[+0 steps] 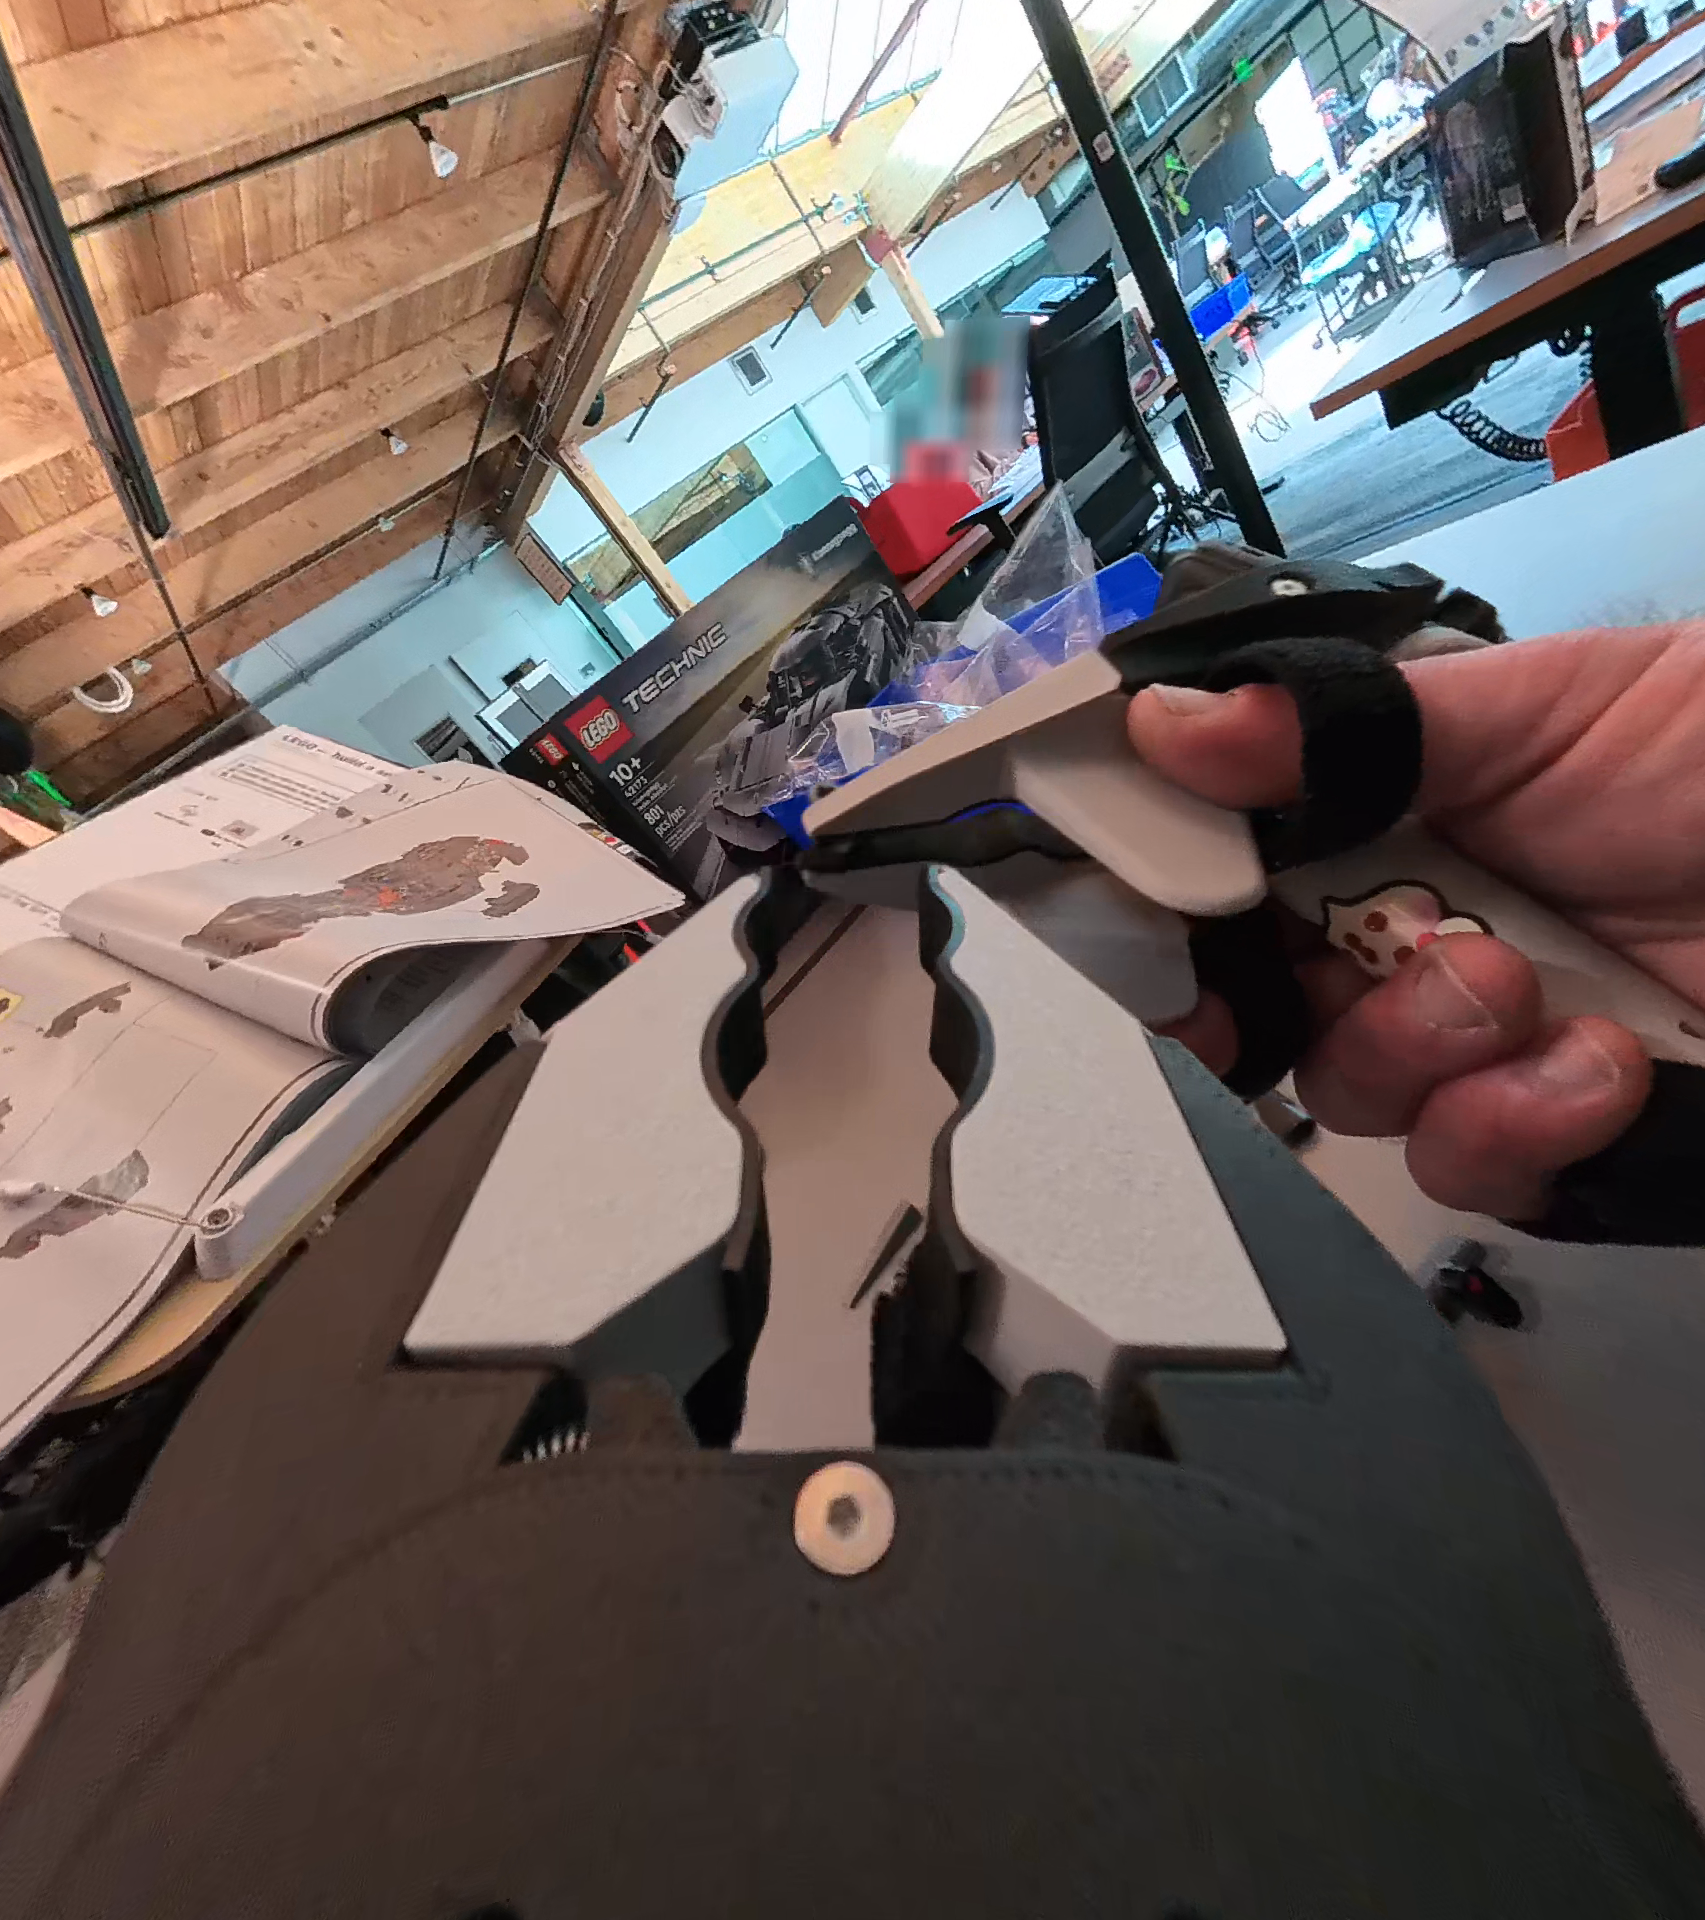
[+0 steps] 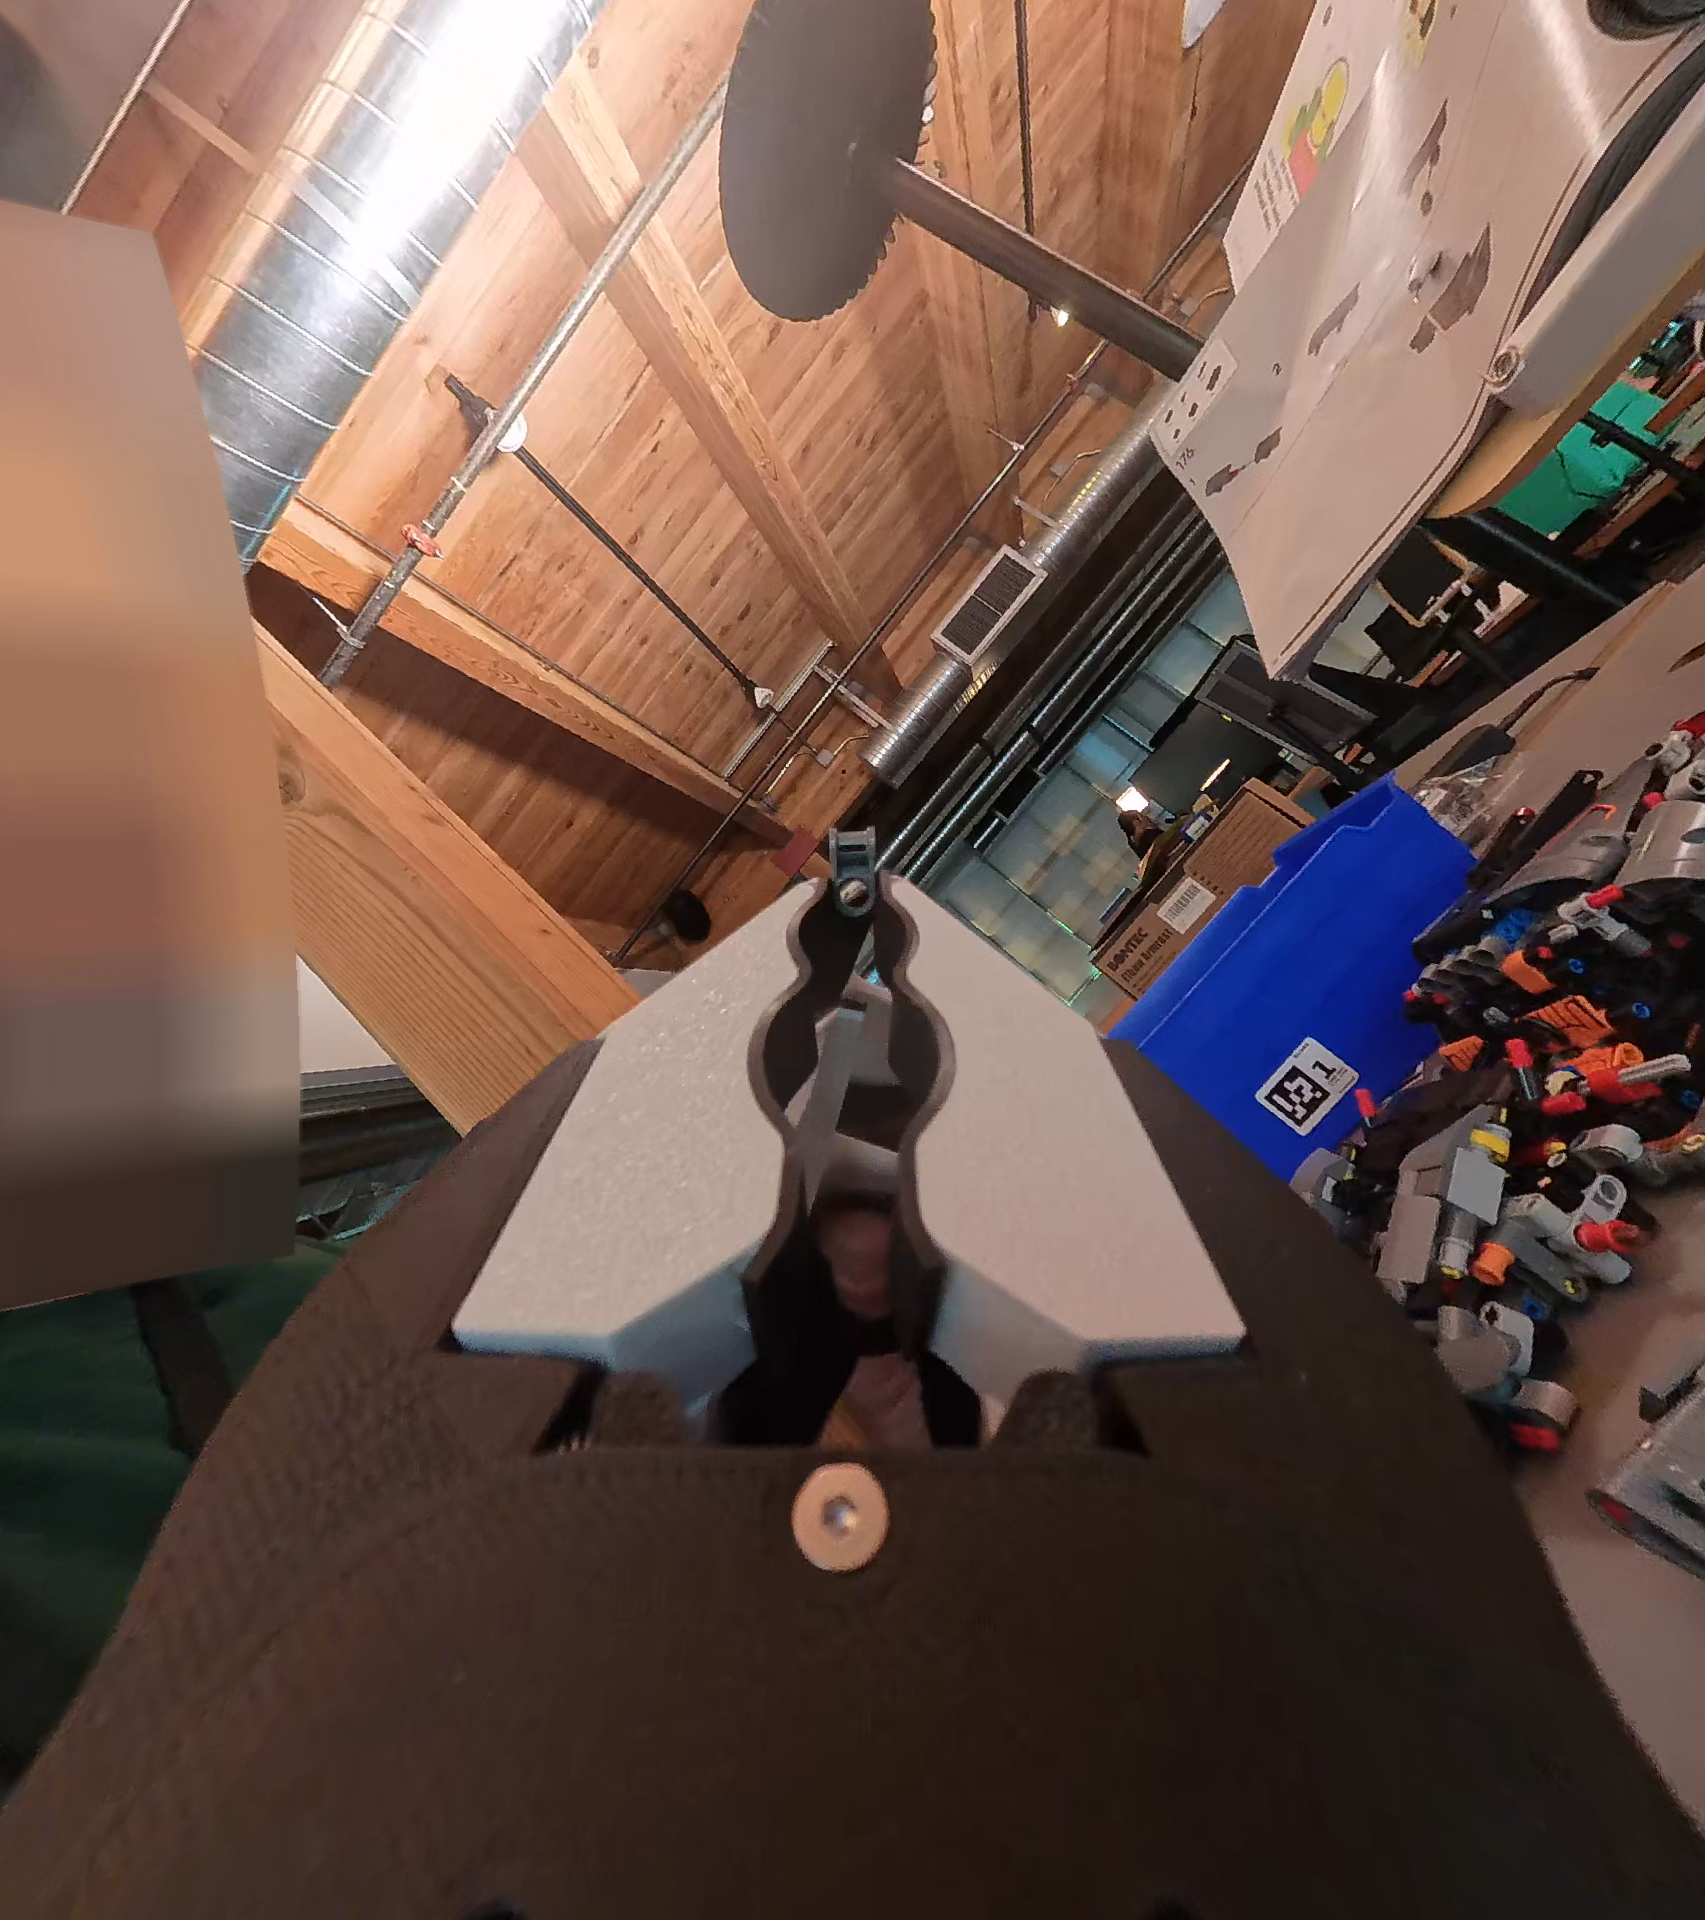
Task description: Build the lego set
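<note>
My right gripper [image 2: 853, 899] is shut on a small dark grey Technic connector [image 2: 850, 871] that sticks out past its tips, raised toward the ceiling. In the left wrist view the right gripper [image 1: 812, 847], held by a hand [image 1: 1575, 810], comes in from the right, with its shut tips just beyond my left gripper's tips. My left gripper [image 1: 843, 894] is open with nothing between its fingers. The partly built grey, black and orange Lego model [image 2: 1606, 1039] lies on the table at the right of the right wrist view.
An open instruction booklet [image 1: 204, 987] lies on a stand at the left, also showing in the right wrist view [image 2: 1347, 312]. A dark Lego box [image 1: 682, 727] and clear plastic bags [image 1: 1014, 623] stand behind. A blue bin [image 2: 1295, 956] sits beside the model. A small dark piece [image 1: 1471, 1288] lies on the white table. Less than 4 cm separates the two grippers' tips.
</note>
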### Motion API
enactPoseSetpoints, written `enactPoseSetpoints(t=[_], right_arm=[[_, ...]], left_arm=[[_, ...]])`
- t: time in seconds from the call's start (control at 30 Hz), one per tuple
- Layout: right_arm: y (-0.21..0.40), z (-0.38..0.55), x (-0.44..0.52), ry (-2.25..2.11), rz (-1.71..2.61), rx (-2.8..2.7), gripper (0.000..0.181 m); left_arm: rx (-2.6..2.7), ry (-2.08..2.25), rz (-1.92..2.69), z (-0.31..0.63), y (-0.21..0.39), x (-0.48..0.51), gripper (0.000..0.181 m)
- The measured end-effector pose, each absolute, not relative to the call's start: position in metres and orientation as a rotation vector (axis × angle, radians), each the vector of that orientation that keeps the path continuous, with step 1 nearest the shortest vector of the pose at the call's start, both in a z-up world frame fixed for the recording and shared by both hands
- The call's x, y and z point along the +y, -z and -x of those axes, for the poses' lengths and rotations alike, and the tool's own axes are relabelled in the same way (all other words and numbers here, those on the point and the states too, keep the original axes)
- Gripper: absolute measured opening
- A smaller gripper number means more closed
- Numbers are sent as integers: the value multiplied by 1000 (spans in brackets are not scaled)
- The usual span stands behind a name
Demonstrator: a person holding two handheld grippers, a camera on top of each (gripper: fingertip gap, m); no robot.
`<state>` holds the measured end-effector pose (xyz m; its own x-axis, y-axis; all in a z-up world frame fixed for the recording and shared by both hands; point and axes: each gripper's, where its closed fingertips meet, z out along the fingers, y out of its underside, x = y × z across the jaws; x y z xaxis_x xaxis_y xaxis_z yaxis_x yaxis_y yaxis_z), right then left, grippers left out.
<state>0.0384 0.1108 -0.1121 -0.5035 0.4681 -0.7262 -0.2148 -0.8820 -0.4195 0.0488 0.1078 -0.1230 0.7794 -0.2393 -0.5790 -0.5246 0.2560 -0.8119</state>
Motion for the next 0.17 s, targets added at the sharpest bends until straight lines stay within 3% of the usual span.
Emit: enactPoseSetpoints(t=[0.17], right_arm=[[111,-44,114,-2420,1223,-356,5]], left_arm=[[684,-219,1312,-50,120,105,24]])
